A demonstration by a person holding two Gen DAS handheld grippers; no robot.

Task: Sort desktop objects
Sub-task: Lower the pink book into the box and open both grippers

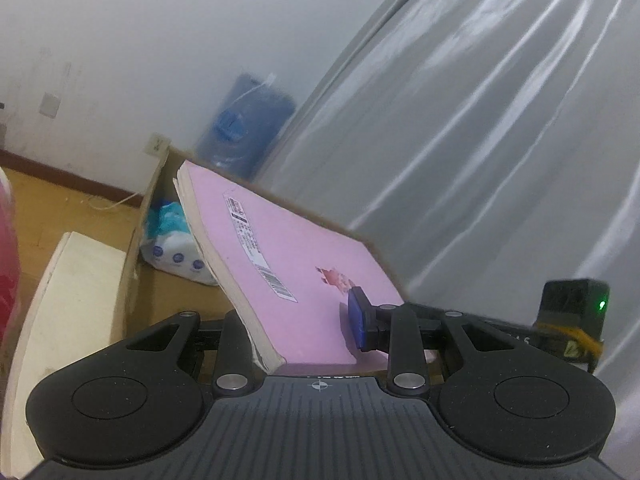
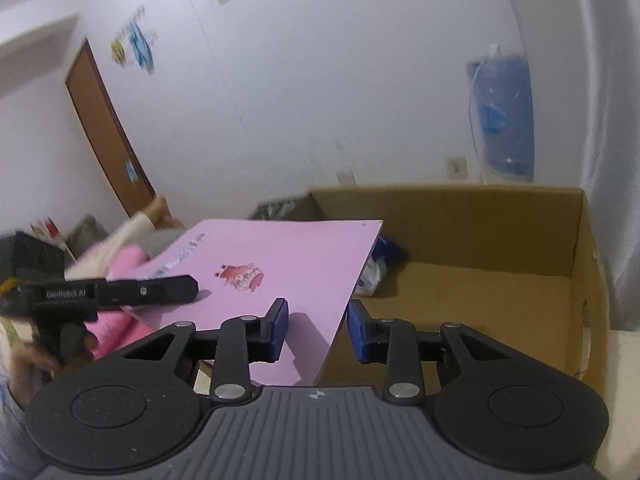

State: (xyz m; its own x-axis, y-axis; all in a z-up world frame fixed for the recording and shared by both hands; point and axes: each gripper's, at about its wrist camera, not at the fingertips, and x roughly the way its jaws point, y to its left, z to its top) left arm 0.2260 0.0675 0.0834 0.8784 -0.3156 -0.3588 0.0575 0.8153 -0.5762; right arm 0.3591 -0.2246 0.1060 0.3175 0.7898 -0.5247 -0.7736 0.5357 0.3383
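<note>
Fingers (image 1: 362,322) of both the left gripper (image 1: 308,332) and right gripper (image 2: 316,330) clamp a pink book (image 2: 276,264) over an open cardboard box (image 2: 576,248), white wall (image 2: 320,80) and grey curtain (image 1: 500,140) behind.

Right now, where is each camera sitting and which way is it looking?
Left wrist: rides the left hand-held gripper, looking along its fingers at the pink book it clamps, cardboard box behind; the right hand-held gripper peeks in at right.
Right wrist: rides the right hand-held gripper, looking over the book's edge into the box; the left hand-held gripper and a blurry hand show at left.
Both see: book, box, blue water jug.
</note>
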